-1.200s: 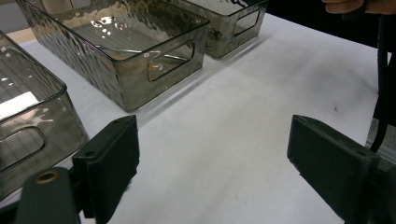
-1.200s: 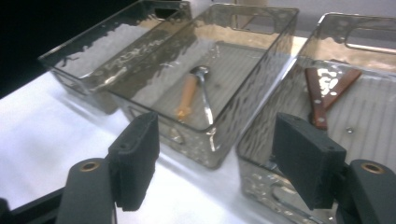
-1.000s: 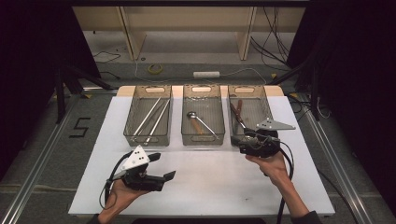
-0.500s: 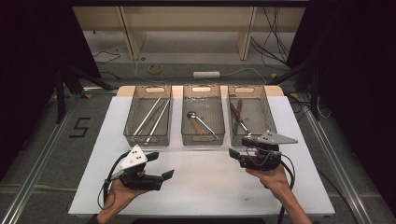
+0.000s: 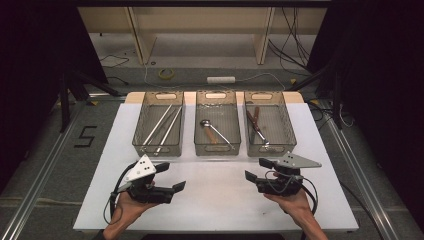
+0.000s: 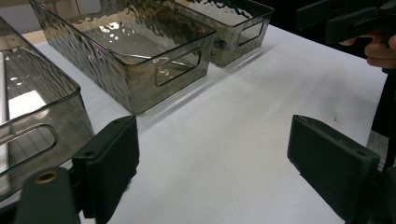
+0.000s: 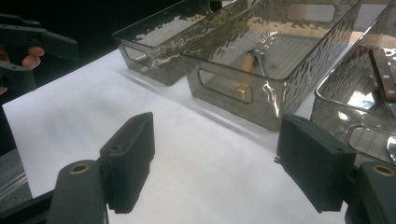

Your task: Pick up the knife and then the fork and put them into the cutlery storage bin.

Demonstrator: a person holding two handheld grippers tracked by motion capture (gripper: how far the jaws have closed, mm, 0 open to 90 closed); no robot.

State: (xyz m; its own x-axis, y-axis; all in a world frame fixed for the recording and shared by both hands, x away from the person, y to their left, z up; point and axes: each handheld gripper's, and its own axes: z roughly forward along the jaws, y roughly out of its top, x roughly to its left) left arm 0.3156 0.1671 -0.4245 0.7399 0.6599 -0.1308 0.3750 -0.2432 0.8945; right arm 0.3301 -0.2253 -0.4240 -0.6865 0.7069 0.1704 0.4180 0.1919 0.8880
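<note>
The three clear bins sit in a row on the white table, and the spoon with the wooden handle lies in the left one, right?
Not quite. The three clear bins do sit in a row on the white table, but the spoon with the wooden handle lies in the middle bin, not the left one. The left bin holds long metal rods. The high view shows this.

Right gripper (image 7: 212,161) is seen with jaws spread wide over bare white table (image 7: 187,154), nothing between them, three smoky bins ahead, a wooden-handled ladle (image 7: 254,58) in the middle bin (image 7: 261,60), left gripper (image 7: 25,46) far left.
</note>
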